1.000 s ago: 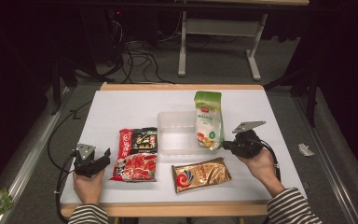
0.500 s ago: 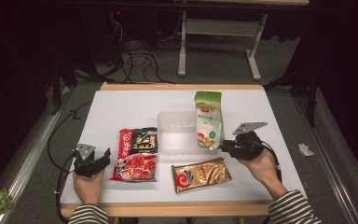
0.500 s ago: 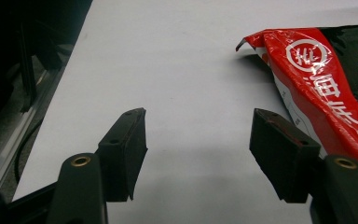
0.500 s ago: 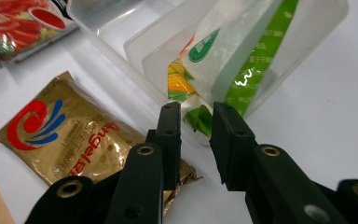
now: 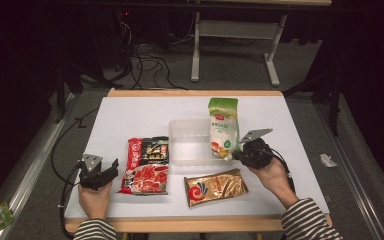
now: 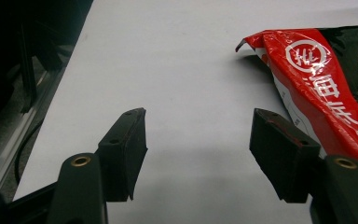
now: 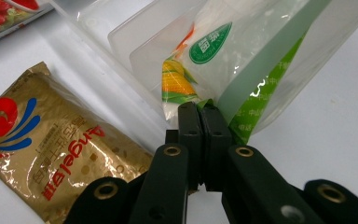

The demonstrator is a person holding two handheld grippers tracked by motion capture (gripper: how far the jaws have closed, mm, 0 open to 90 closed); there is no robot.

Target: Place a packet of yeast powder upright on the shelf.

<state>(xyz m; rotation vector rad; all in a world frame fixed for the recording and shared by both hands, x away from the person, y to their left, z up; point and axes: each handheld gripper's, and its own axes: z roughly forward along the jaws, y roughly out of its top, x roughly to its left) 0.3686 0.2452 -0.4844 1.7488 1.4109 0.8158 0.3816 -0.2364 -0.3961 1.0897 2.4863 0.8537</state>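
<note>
Right gripper (image 5: 236,155) clenched on bottom corner of green-white plastic corn-print pouch (image 5: 223,128); pouch lay tilted across right end of clear plastic tub (image 5: 190,140) mid white tabletop (image 5: 130,115). Left gripper (image 6: 198,144) fingers released, empty, just beside red-black snack bag (image 5: 147,165). Gold foil packet (image 5: 215,186) near tub.

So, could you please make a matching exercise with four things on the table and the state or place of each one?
Things:
1. green-and-white pouch
2. gold packet
3. red-and-black packet
4. left gripper

States or places:
A. fingers open, holding nothing
B. lies flat in front of the clear container
C. pinched at its corner by the right gripper
D. lies flat, left of the container

Pairs: 1-C, 2-B, 3-D, 4-A
</note>
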